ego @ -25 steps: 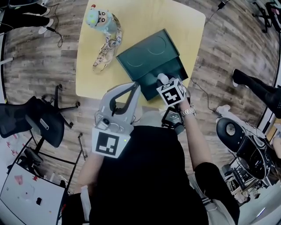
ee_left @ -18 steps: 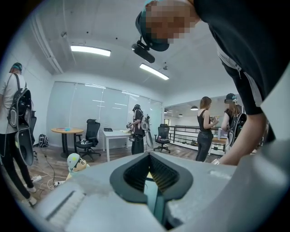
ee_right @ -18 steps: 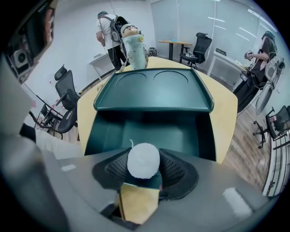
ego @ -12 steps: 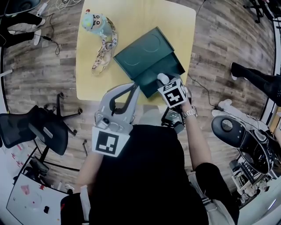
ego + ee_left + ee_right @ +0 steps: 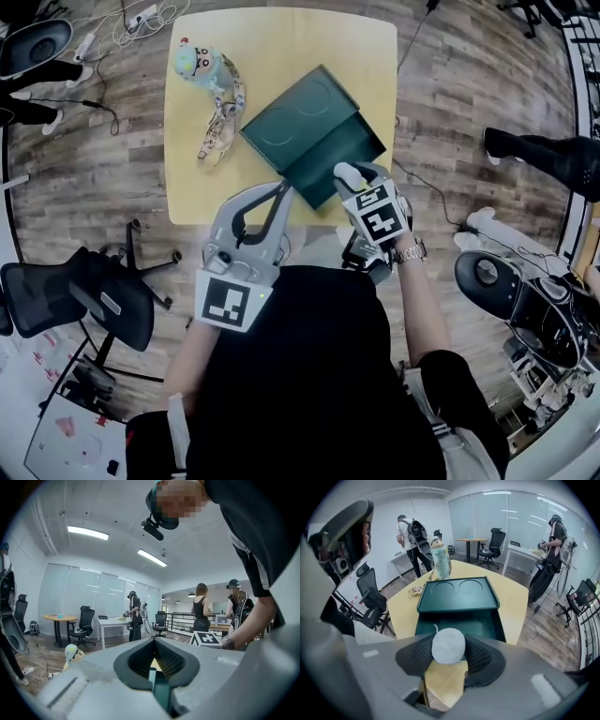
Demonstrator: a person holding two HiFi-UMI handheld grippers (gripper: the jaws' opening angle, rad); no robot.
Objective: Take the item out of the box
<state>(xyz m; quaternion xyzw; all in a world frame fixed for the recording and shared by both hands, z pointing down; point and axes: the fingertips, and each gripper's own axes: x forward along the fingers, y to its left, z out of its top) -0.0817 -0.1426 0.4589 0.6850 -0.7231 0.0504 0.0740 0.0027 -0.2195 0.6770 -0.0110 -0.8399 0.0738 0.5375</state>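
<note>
At the yellow table (image 5: 281, 42), left tool (image 5: 153, 673) grips box (image 5: 300, 127), right tool (image 5: 449, 641) round ball (image 5: 448, 648).

This is an open-plan office or lab. It has glass partition walls (image 5: 89, 597), ceiling strip lights (image 5: 88, 532), black swivel chairs (image 5: 86, 620), a white desk (image 5: 112, 622) and a round table (image 5: 58, 617). Cables (image 5: 141, 14) trail across the wood-plank floor (image 5: 469, 112), and other people (image 5: 202, 606) stand about.

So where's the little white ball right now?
In the right gripper view, the white ball is clamped by the right gripper, just in front of the open green box.
</note>
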